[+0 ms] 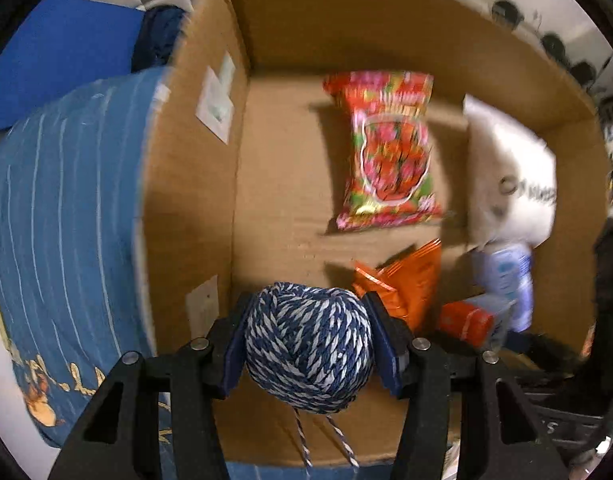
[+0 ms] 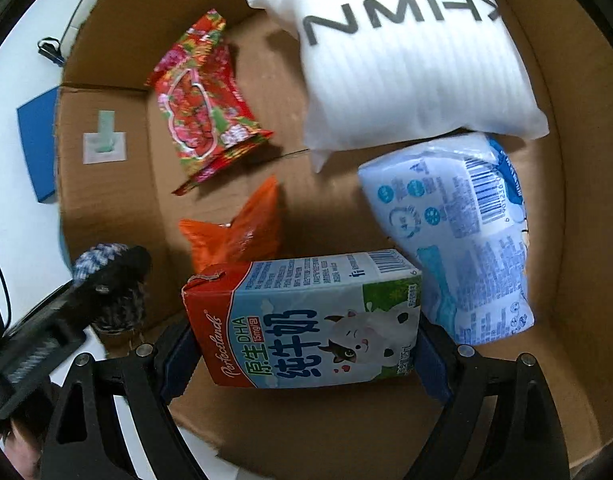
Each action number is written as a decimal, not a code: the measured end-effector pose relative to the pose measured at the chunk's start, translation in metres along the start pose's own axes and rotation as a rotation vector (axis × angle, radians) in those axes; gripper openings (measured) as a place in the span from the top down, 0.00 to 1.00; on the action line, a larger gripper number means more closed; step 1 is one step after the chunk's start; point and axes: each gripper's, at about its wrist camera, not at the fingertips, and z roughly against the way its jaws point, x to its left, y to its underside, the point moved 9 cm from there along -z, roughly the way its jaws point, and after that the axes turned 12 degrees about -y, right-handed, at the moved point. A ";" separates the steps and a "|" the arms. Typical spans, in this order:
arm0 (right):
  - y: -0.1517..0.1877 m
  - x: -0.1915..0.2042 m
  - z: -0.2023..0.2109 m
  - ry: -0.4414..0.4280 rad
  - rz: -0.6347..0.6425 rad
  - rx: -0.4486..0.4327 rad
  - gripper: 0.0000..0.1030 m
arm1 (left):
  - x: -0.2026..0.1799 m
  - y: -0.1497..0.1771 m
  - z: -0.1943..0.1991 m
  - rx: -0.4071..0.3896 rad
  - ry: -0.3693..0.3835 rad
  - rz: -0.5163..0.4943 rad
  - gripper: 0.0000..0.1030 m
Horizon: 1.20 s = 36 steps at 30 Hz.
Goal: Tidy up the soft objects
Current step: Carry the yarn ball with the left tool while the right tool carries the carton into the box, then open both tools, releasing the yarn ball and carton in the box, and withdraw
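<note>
My left gripper (image 1: 308, 346) is shut on a blue-and-white yarn ball (image 1: 308, 344) and holds it over the near left part of an open cardboard box (image 1: 194, 184). The ball and left gripper also show in the right wrist view (image 2: 106, 276). My right gripper (image 2: 306, 344) is shut on a milk carton (image 2: 306, 320) inside the box (image 2: 106, 208). In the box lie a red snack bag (image 2: 198, 96), an orange packet (image 2: 234, 236), a white pillow (image 2: 410, 68) and a blue-white tissue pack (image 2: 458, 232).
A blue striped cloth (image 1: 66, 216) lies left of the box, with a blue mat (image 1: 58, 64) behind it. White labels (image 1: 216, 104) are stuck on the box's left wall. A white surface (image 2: 22, 140) lies outside the box.
</note>
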 end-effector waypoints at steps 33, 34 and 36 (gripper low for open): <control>-0.026 -0.005 -0.006 0.382 0.105 0.008 0.08 | -0.016 0.010 -0.057 0.222 -0.050 -0.098 0.49; -0.027 -0.001 -0.005 0.384 0.111 0.005 0.07 | -0.016 0.011 -0.055 0.220 -0.054 -0.099 0.48; -0.028 0.003 0.003 0.386 0.116 -0.003 0.02 | -0.019 0.010 -0.052 0.209 -0.055 -0.096 0.45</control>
